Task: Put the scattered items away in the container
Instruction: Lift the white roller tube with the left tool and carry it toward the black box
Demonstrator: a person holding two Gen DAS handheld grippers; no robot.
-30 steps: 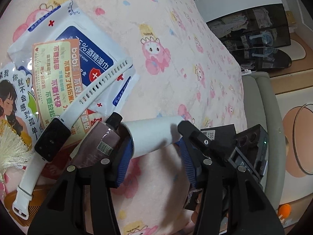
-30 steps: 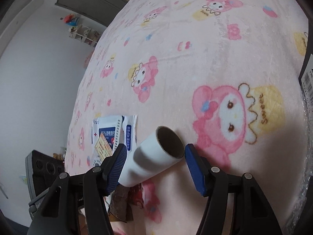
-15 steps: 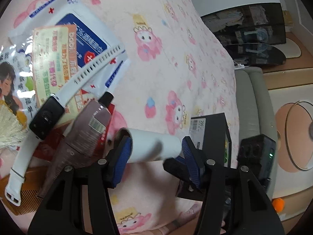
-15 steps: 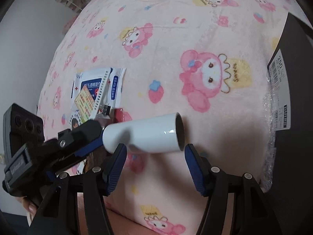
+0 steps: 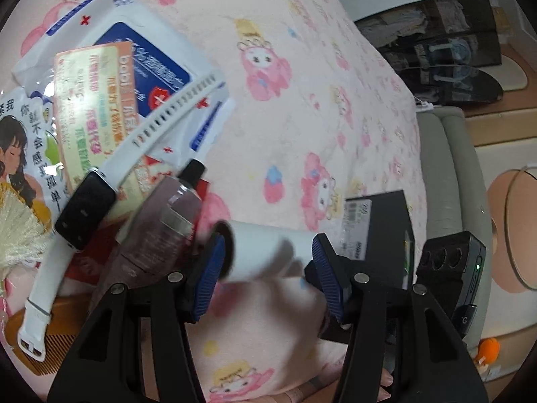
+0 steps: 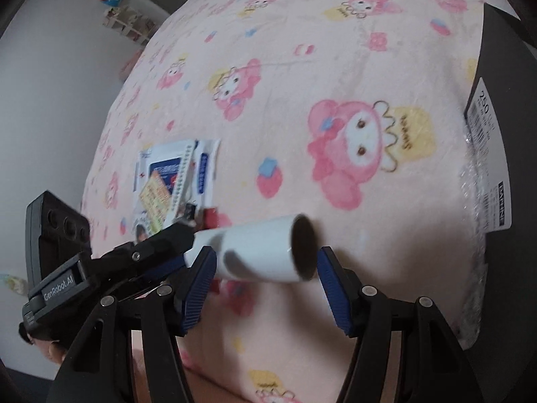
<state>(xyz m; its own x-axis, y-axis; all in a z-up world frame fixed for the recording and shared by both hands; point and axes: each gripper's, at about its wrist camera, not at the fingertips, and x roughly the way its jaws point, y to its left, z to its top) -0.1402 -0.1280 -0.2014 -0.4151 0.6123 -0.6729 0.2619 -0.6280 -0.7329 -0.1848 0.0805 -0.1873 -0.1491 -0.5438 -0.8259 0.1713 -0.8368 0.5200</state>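
A white roll with a brown core point(image 5: 261, 255) point(image 6: 258, 255) hangs blurred just above the pink blanket. It lies crosswise between my left gripper's point(image 5: 265, 268) blue pads, whose jaws are opening. It touches the left pad and a small gap shows at the right one. My right gripper point(image 6: 265, 285) comes in from the other side and stands open, with the roll lengthwise just beyond its pads. The black box point(image 5: 386, 215) point(image 6: 503, 77) with a white label lies to the right.
At left lies a heap: a wipes pack point(image 5: 134, 43), a white-strapped watch point(image 5: 84, 205), a brown tube point(image 5: 157, 235), a comb point(image 5: 50, 352) and printed sachets. Bubble wrap point(image 6: 470, 235) edges the box. The bed's edge and a grey sofa point(image 5: 446, 174) are at right.
The left gripper's jaws have widened a little and the roll has gone blurred between them. In the right wrist view the left gripper and the black box have come into view.
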